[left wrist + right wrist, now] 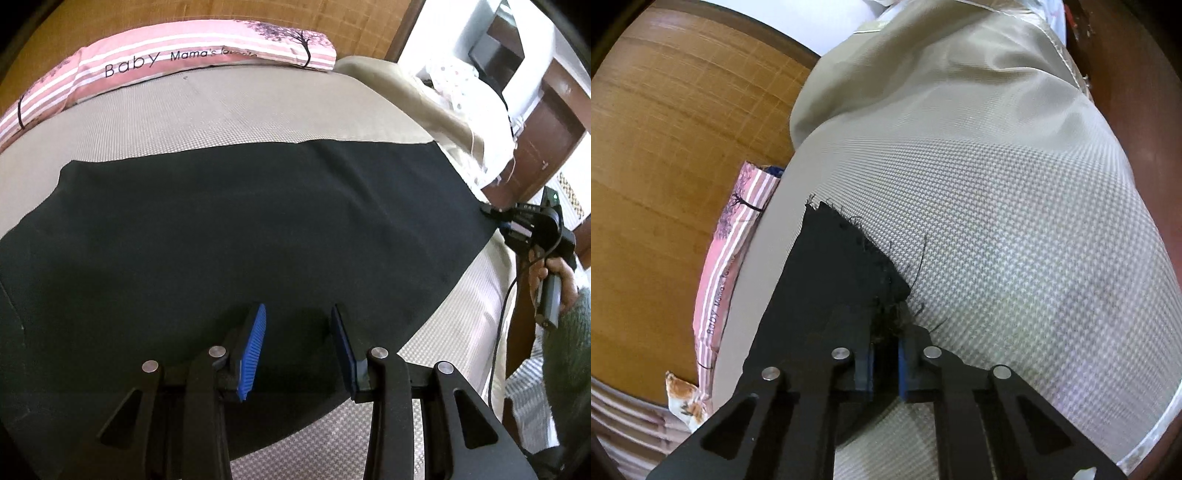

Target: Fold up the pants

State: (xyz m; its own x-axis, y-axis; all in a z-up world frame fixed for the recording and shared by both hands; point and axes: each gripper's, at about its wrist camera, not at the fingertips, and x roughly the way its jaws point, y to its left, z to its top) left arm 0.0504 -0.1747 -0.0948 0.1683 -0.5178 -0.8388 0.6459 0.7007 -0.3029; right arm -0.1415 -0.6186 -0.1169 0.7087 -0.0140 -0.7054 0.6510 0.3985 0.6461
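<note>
Black pants (240, 229) spread flat on a beige bed (184, 122), left gripper (297, 332) above them, 2 jaws apart, gripping nothing; right gripper (885, 354) clamped on the frayed hem, pink pillow (166, 55) beyond

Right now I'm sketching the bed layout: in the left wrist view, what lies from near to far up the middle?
left tool → black pants → beige bedsheet → pink striped pillow → wooden headboard

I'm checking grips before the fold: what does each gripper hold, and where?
The right gripper pinches the black pants at a frayed corner. The left gripper holds nothing, open above them.
</note>
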